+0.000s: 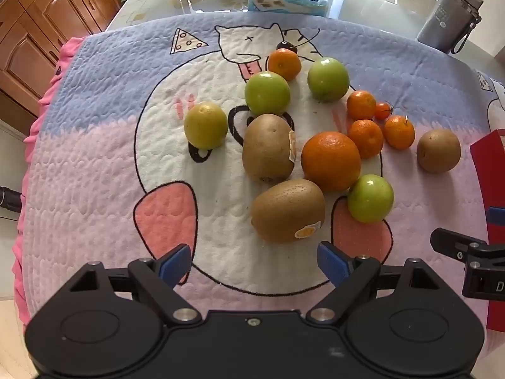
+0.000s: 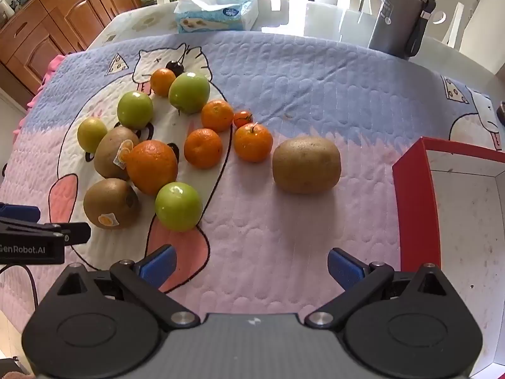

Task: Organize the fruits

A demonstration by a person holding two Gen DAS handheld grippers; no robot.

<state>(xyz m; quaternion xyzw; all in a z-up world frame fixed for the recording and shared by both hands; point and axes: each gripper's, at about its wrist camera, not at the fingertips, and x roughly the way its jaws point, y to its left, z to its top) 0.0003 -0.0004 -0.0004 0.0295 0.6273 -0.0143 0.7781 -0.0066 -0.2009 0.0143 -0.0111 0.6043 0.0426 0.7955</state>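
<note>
Both fisheye views look forward and down from just above the near edge of the tabletop (image 1: 94, 189). The left sits close over the fruit cluster (image 1: 315, 145); the right sits further right, sharing that cluster.

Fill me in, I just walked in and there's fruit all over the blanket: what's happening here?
A person holds two handheld grippers above a cartoon cat blanket to sort fruit. The left gripper and the right gripper are open and empty. Kiwis, green apples, an orange and mandarins lie loose; one kiwi sits apart, nearest the red box, whose visible part holds no fruit.
</note>
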